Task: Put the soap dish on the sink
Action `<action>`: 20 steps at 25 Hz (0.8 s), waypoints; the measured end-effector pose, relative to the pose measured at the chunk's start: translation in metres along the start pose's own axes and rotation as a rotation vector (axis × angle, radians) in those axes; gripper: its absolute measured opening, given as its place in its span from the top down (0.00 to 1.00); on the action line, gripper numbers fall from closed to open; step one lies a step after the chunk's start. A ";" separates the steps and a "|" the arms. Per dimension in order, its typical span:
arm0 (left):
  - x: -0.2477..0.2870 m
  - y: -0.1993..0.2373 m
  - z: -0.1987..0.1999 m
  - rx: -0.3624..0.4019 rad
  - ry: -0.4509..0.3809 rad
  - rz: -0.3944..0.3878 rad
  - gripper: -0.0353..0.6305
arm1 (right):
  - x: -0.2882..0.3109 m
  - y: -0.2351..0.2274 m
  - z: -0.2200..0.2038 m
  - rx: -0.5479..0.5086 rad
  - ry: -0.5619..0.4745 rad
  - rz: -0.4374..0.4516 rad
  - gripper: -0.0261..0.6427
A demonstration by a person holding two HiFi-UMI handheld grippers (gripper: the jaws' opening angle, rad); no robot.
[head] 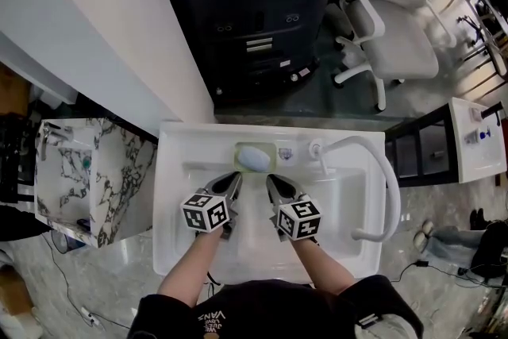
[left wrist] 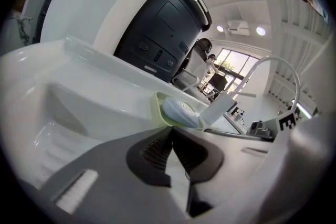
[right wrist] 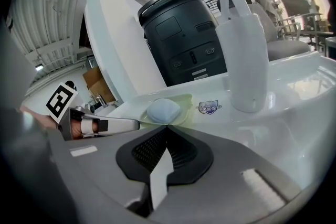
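A pale green soap dish (head: 255, 157) with a bluish-white bar of soap in it sits on the back ledge of the white sink (head: 176, 202). My left gripper (head: 235, 179) and right gripper (head: 271, 181) hover over the basin just in front of the dish, tips angled toward each other. Both are shut with nothing between the jaws. In the left gripper view the dish (left wrist: 180, 112) lies just beyond the closed left gripper (left wrist: 171, 131). In the right gripper view the dish (right wrist: 165, 109) is straight ahead of the closed right gripper (right wrist: 167, 129), and the left gripper (right wrist: 105, 125) shows at the left.
A curved white faucet (head: 379, 171) rises from the ledge to the right of the dish, its base (right wrist: 245, 65) next to a blue sticker (right wrist: 210, 107). A black machine (head: 254, 12) stands behind the sink, an office chair (head: 393, 28) beside it, and a marbled cabinet (head: 95, 179) to the left.
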State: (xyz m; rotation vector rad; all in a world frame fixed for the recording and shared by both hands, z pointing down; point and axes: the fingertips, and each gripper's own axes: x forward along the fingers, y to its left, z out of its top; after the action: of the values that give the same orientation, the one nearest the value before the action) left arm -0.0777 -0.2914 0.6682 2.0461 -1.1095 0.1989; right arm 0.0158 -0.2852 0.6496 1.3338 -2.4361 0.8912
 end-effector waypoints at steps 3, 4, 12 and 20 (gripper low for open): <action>0.001 0.001 0.002 -0.016 -0.010 0.007 0.87 | 0.003 -0.002 0.003 0.009 -0.005 -0.004 0.96; 0.002 0.002 0.003 -0.020 -0.013 0.011 0.87 | 0.004 -0.002 0.004 0.011 -0.006 -0.004 0.96; 0.006 0.004 0.008 -0.036 -0.017 0.023 0.87 | 0.008 -0.004 0.010 0.046 -0.013 -0.017 0.96; 0.000 0.003 0.003 -0.038 0.001 0.024 0.86 | -0.002 -0.009 0.010 0.067 -0.008 -0.051 0.96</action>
State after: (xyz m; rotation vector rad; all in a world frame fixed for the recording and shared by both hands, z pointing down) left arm -0.0803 -0.2941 0.6680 2.0003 -1.1296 0.1894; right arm 0.0251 -0.2932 0.6437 1.4182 -2.3870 0.9639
